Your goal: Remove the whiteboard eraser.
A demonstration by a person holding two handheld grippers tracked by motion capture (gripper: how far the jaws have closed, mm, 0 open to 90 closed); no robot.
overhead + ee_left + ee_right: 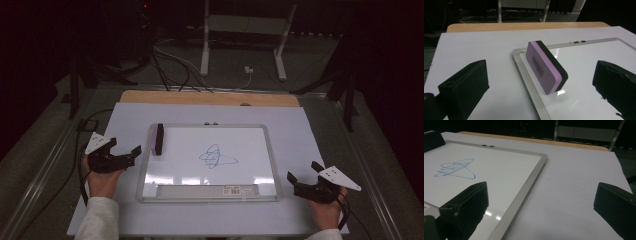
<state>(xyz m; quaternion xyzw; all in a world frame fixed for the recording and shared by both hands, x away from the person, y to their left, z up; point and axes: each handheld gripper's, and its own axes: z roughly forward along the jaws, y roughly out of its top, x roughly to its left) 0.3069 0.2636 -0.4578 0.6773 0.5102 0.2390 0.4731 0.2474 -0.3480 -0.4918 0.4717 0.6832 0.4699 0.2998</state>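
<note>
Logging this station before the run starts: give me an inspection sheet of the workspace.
Surface: white sheet over a wooden table.
Job's things: whiteboard lying flat, blue scribble near its middle; purple and black eraser on edge at its left rim.
Clutter: nothing seen.
Grippers: left gripper open, empty, just left of the whiteboard; right gripper open, empty, beside its right corner.
Cables: one black cable trails from the left gripper; more lie on the floor beyond.
Surroundings: dark room, white stand behind the table.
</note>
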